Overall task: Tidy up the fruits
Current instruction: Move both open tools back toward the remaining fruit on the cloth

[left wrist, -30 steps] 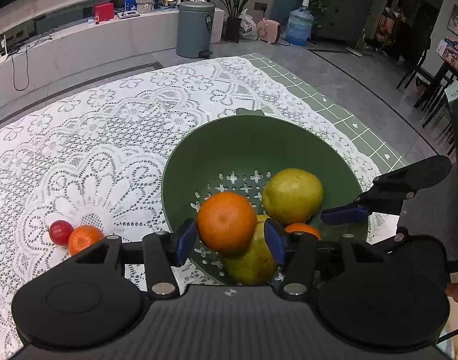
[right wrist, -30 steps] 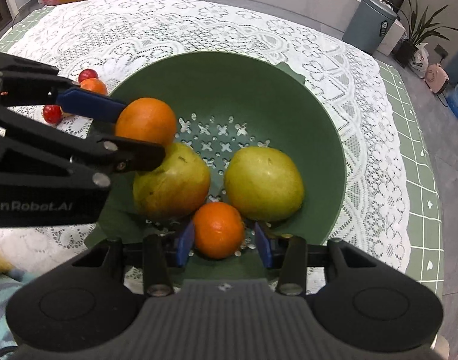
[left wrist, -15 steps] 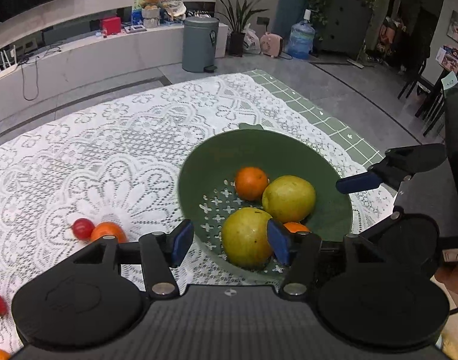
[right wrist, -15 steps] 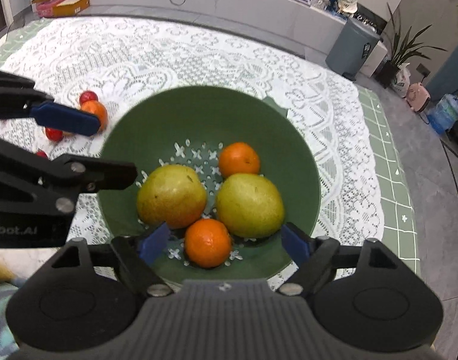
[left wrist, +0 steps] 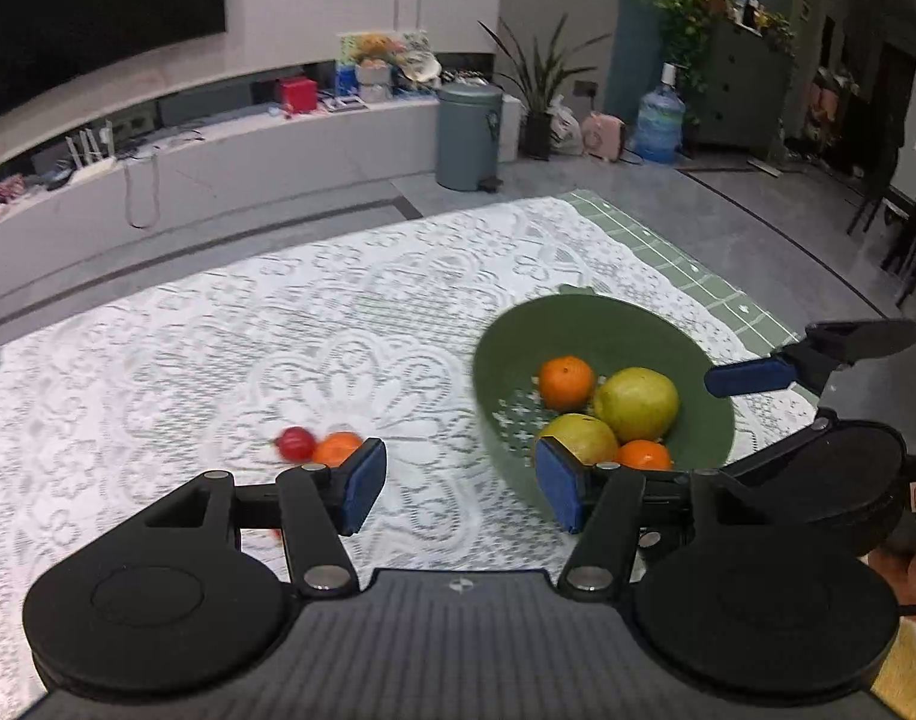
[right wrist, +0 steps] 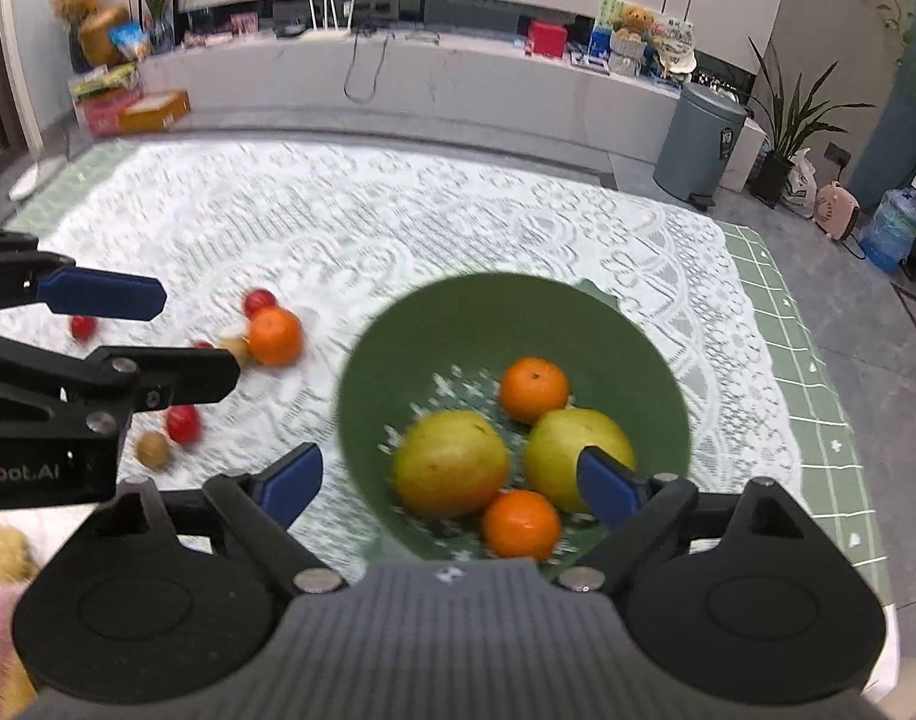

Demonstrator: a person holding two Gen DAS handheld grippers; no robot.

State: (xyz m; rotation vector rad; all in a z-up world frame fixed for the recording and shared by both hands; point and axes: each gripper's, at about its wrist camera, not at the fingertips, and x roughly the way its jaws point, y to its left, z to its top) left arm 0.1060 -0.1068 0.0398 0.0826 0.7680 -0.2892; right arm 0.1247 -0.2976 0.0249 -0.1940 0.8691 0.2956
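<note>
Four fruits already sit in the green bowl (right wrist: pixel 667 384): two oranges (right wrist: pixel 533 390) and two yellow-green pears (right wrist: pixel 450 471), resting on its perforated bottom, so the step in hand looks like going for the next loose piece on the lace tablecloth (right wrist: pixel 458 228). To do it well, each gripper should probably settle on a single target before descending. The loose orange (right wrist: pixel 275 336) beside a small red fruit (right wrist: pixel 260 302) seems the easiest pick, and the approach is best made from above with the jaws straddling the orange alone, so the red one beside it is not nudged away (round fruit on cloth will likely roll at a light touch). The other little pieces, another red fruit (right wrist: pixel 183 423) and a brownish one (right wrist: pixel 153 450), lie nearer the left gripper (left wrist: pixel 455 489) and would suit it; they are small, so a gentle close is wise. As for the tools: the left gripper stands about half open with nothing between its blue pads (left wrist: pixel 362 483), over bare cloth just left of the bowl. The right gripper (right wrist: pixel 452 483) is spread wide and its jaws are opening; the bowl's fruit shows between them in its own view, but the pads touch none of it and nothing is held.
</note>
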